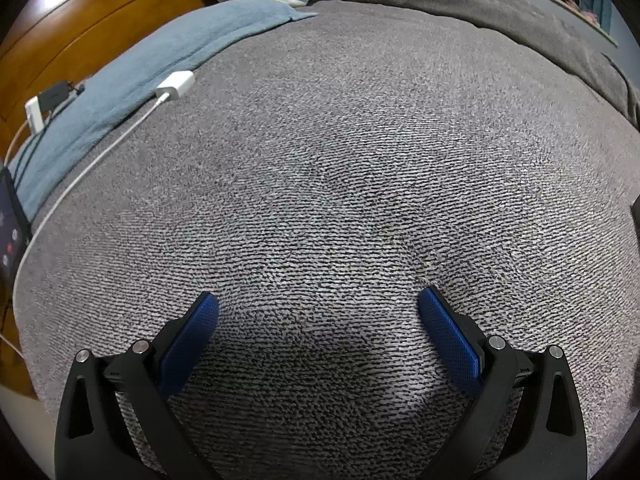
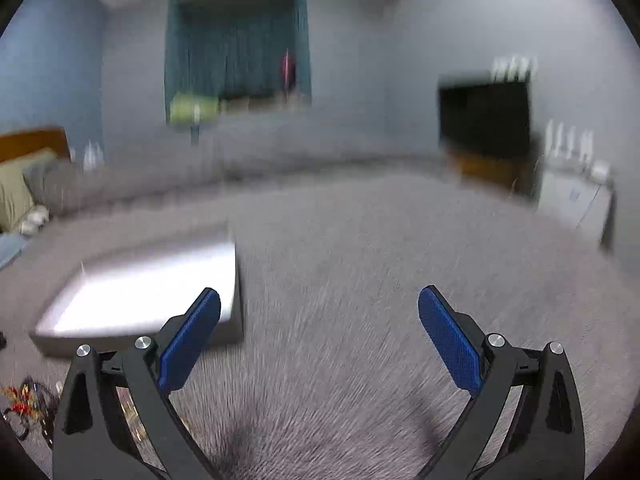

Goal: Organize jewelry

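Note:
My left gripper (image 1: 318, 306) is open just above a grey knitted blanket (image 1: 340, 160), with nothing between its blue pads. No jewelry shows in the left wrist view. My right gripper (image 2: 319, 306) is also open and empty, held above the same blanket; this view is motion-blurred. A flat, shiny grey box (image 2: 136, 292) lies on the blanket ahead and left of the right gripper. A tangle of red, gold and dark jewelry (image 2: 26, 400) lies at the lower left edge, partly hidden behind the left finger's frame.
In the left wrist view a blue towel (image 1: 132, 80), a white charger (image 1: 175, 85) with its cable and a phone (image 1: 10, 232) lie along the left, beside a wooden headboard (image 1: 80, 12). The right wrist view shows pillows (image 2: 16, 192), a dark screen (image 2: 486, 114) and a white cabinet (image 2: 572, 204).

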`<state>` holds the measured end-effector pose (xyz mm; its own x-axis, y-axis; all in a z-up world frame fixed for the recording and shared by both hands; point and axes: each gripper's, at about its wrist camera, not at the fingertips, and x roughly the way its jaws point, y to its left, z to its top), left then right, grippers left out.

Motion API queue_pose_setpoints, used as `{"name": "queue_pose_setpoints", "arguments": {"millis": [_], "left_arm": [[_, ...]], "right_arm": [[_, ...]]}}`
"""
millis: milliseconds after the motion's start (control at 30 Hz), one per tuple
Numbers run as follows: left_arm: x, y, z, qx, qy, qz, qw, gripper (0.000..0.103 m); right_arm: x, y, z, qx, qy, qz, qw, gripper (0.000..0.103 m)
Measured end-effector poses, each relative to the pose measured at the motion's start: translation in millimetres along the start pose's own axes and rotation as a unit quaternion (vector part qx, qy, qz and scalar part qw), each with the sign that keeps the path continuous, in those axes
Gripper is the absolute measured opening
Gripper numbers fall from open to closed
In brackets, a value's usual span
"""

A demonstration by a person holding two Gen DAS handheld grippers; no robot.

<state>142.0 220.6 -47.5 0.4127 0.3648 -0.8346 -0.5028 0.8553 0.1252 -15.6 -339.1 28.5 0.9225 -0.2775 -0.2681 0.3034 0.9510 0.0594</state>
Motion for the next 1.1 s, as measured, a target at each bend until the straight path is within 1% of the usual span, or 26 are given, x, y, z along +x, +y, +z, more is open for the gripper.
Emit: {"name": "queue_pose_setpoints", "arguments": {"millis": [33, 67, 100, 133, 167, 200, 233, 267, 300, 333, 367, 400, 467, 500, 533, 600, 633, 667, 733, 833, 867, 933, 1000, 1100], "left_arm": [[-3, -1, 1, 0.002, 0.000, 0.004, 1.0000, 0.098], [-16, -2, -1, -0.002, -0.005, 0.014, 0.9999, 0.098], [-28, -4, -4, -0.008, -0.019, 0.010, 0.9997, 0.098], [-55, -7, -14, -0.020, -0.058, -0.020, 0.9979, 0.098], [-73, -12, -21, -0.023, -0.088, -0.043, 0.9949, 0.098], [-97, -20, -32, -0.019, -0.119, -0.073, 0.9901, 0.098], [-115, -30, -42, -0.004, -0.136, -0.102, 0.9855, 0.098], [-134, -44, -55, 0.023, -0.143, -0.141, 0.9794, 0.098], [-147, -56, -65, 0.042, -0.139, -0.177, 0.9734, 0.098], [-159, -70, -79, 0.058, -0.129, -0.219, 0.9653, 0.098], [-164, -79, -88, 0.070, -0.123, -0.242, 0.9600, 0.098], [-169, -90, -98, 0.087, -0.117, -0.259, 0.9548, 0.098], [-172, -105, -115, 0.119, -0.124, -0.262, 0.9497, 0.098], [-171, -112, -122, 0.135, -0.133, -0.257, 0.9477, 0.098], [-170, -116, -126, 0.142, -0.140, -0.250, 0.9473, 0.098], [-169, -129, -134, 0.172, -0.152, -0.228, 0.9462, 0.098], [-169, -136, -136, 0.195, -0.144, -0.232, 0.9418, 0.098], [-168, -138, -137, 0.203, -0.142, -0.239, 0.9390, 0.098], [-166, -134, -134, 0.203, -0.150, -0.248, 0.9353, 0.098], [-165, -131, -138, 0.215, -0.161, -0.249, 0.9308, 0.098], [-165, -132, -139, 0.221, -0.162, -0.251, 0.9285, 0.098], [-169, -134, -145, 0.230, -0.170, -0.245, 0.9265, 0.098], [-173, -135, -151, 0.237, -0.173, -0.236, 0.9265, 0.098], [-175, -134, -153, 0.228, -0.161, -0.245, 0.9284, 0.098]], "right_arm": [[-1, -6, 0, 0.011, 0.006, 0.017, 1.000, 0.098], [7, -12, -5, 0.026, 0.040, 0.060, 0.997, 0.098], [18, -15, -9, 0.034, 0.081, 0.088, 0.992, 0.098], [27, -17, -12, 0.039, 0.112, 0.083, 0.989, 0.098], [29, -23, -12, 0.042, 0.112, 0.059, 0.991, 0.098], [22, -28, -9, 0.041, 0.089, 0.057, 0.994, 0.098], [16, -29, -6, 0.039, 0.070, 0.057, 0.995, 0.098], [8, -31, -3, 0.038, 0.051, 0.058, 0.996, 0.098], [4, -32, -5, 0.037, 0.046, 0.071, 0.996, 0.098], [3, -30, -8, 0.035, 0.054, 0.095, 0.993, 0.098], [6, -28, -12, 0.036, 0.084, 0.121, 0.988, 0.098], [9, -26, -16, 0.039, 0.115, 0.130, 0.984, 0.098], [14, -27, -25, 0.041, 0.157, 0.147, 0.976, 0.098], [14, -26, -28, 0.036, 0.165, 0.145, 0.975, 0.098], [15, -24, -31, 0.026, 0.172, 0.131, 0.976, 0.098], [13, -14, -36, 0.003, 0.183, 0.117, 0.976, 0.098], [10, -7, -38, -0.004, 0.187, 0.119, 0.975, 0.098], [9, -1, -41, -0.014, 0.193, 0.129, 0.973, 0.098], [7, 15, -41, -0.024, 0.192, 0.133, 0.972, 0.098], [0, 30, -45, -0.030, 0.195, 0.141, 0.970, 0.098], [6, 37, -43, -0.030, 0.199, 0.142, 0.969, 0.098], [10, 49, -45, -0.035, 0.204, 0.142, 0.968, 0.098], [7, 57, -45, -0.051, 0.202, 0.140, 0.968, 0.098], [2, 67, -47, -0.069, 0.196, 0.141, 0.968, 0.098]]}}
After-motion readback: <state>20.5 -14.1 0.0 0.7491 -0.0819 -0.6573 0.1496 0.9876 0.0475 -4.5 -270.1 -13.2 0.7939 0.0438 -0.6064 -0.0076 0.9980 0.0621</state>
